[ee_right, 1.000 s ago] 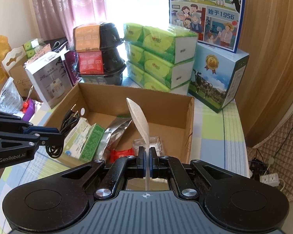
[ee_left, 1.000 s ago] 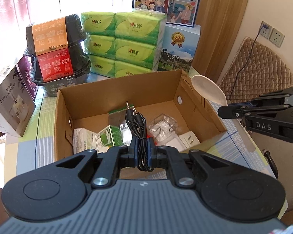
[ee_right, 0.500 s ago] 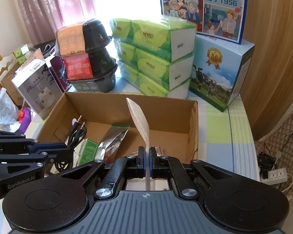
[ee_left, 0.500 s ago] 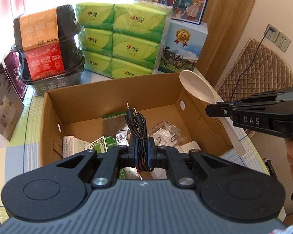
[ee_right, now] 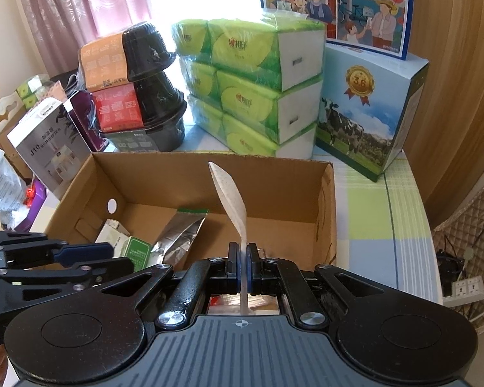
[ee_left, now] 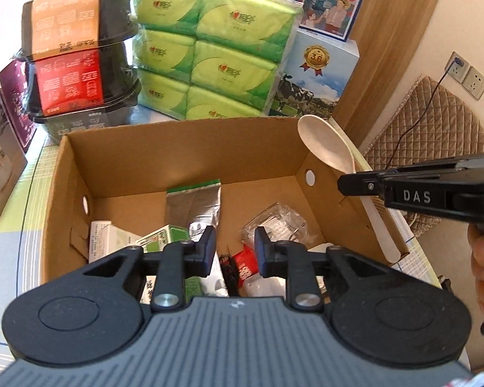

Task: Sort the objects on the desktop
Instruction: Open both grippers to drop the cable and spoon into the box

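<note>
Over the box (ee_left: 184, 148), right gripper (ee_right: 242, 269) clamped on spoon (ee_right: 230, 200), left gripper (ee_left: 231, 248) parted, empty, above cable (ee_left: 230, 271).

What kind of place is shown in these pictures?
Probably a room in a home: a table with a checked cloth by a curtained window, crowded with tissue packs, a milk carton box and a cardboard box.
</note>
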A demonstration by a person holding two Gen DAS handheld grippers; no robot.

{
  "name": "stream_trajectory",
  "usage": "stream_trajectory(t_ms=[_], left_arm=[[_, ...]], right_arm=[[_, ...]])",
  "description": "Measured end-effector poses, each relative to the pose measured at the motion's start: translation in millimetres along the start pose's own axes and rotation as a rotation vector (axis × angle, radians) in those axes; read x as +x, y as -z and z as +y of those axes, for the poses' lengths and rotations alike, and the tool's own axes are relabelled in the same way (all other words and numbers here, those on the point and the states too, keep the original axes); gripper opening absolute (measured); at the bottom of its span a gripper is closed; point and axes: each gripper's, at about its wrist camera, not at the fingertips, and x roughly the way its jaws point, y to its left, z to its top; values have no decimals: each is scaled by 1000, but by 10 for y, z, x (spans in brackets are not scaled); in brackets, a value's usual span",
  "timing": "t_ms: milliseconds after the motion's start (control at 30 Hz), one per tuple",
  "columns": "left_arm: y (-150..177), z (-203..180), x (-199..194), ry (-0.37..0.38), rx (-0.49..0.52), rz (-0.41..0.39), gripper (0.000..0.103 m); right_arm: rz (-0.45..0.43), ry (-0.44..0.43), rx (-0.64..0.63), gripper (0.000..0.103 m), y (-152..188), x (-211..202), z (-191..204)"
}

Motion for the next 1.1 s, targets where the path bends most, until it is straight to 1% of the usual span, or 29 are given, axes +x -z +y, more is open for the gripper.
stream_trajectory(t_ms=[300, 333, 367, 400, 433, 467, 500, 533, 600, 667, 700, 733, 933, 1000, 1100], left_arm=[[70, 94, -46, -12, -15, -8, 25], [78, 94, -51, -12, -14, -8, 28], [83, 94, -59, -11, -13, -10, 34], [91, 93, -67, -11, -13, -12, 35], [94, 93, -72, -11, -14, -14, 39], [102, 99, -83, -13, -18, -18, 45], [111, 106, -96, -15, -22, -22, 48], [121, 106, -108, -18, -25, -26, 51], [140, 109, -131, -29, -27, -28, 54], [161, 111, -168, -38, -35, -34, 69], [175, 110, -191, -44, -42, -38, 72], [189, 105, -215, -48, -47, -41, 78], [321, 26, -400, -84, -45, -49, 98], [371, 1, -454, -98, -46, -44, 101], [441, -38, -538, -120, -42, -39, 101]], right_arm=[[-19, -19, 8, 0, -52, 77, 55], [-29, -28, 13, 1, -61, 83, 55], [-34, -40, 17, 1, -70, 94, 49], [-37, -45, 22, 5, -76, 102, 41], [-40, -42, 29, 22, -75, 103, 28], [-43, -36, 31, 50, -72, 94, 21], [-50, -29, 32, 59, -63, 81, 12], [-60, -25, 33, 61, -45, 62, -5], [-56, -14, 23, 61, -10, 38, -25], [-53, -11, 15, 61, 48, 3, -44], [-53, -12, 14, 61, 79, -22, -55], [-55, -10, 15, 61, 109, -50, -66], [-58, -9, 15, 63, 290, -267, -75], [-58, -10, 17, 65, 345, -350, -69], [-60, -11, 14, 68, 421, -484, -59]])
